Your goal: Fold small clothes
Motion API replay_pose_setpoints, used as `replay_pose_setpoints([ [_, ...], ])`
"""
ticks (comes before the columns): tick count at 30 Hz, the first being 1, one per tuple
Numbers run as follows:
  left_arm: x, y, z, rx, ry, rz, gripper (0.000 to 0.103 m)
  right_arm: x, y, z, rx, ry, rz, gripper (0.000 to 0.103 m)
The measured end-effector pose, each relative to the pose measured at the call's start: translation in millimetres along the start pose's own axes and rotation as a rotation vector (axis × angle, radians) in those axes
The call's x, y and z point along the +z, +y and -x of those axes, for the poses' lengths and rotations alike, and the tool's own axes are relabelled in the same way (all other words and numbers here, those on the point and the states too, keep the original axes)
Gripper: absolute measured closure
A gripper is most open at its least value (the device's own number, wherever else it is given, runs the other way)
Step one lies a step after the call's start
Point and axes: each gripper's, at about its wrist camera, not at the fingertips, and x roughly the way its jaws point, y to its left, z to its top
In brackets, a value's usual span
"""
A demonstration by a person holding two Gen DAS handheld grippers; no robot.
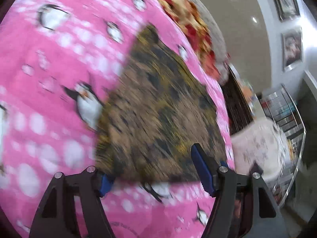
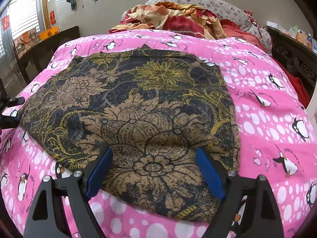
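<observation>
Your right gripper [image 2: 154,170] pointed steeply down over the near part of the garment [image 2: 130,115], jaws spread wide, blue pads [image 2: 210,176] apart with only flat cloth between them, nothing pinched. The garment, a brown, black and yellow floral piece, lay spread on the pink penguin sheet [image 2: 267,103]. Your left gripper [image 1: 154,176] came in tilted at the garment's edge; the cloth lay between its jaws, one pad [image 1: 202,170] over it, the other [image 1: 106,184] half covered by it. That view was badly smeared, so you could not tell whether it held the cloth. In the right view only its tips [image 2: 11,109] showed, at the frame's left edge. Rumpled bedding [image 2: 178,21] lay beyond.
</observation>
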Motion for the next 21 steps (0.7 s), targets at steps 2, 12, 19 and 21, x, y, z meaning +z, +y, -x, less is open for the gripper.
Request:
replay_pose_setpoints([
  [2,3,7,6,0.057,-0.053,0.001,0.07,0,0,0,-0.001,0.0,0.001,0.014],
  [12,-5,16,12,0.184,-0.175,-0.009,0.1,2,10,-6,-0.053,0.039,0.045,0.013],
  [19,-17,-65,15,0.383,-0.318,-0.498,0.103,71,22,29,0.026,0.001,-0.047,0.016],
  [21,-19,-88,8,0.38,-0.347,-0.616,0.103,104,28,23,0.067,-0.01,-0.074,0.016],
])
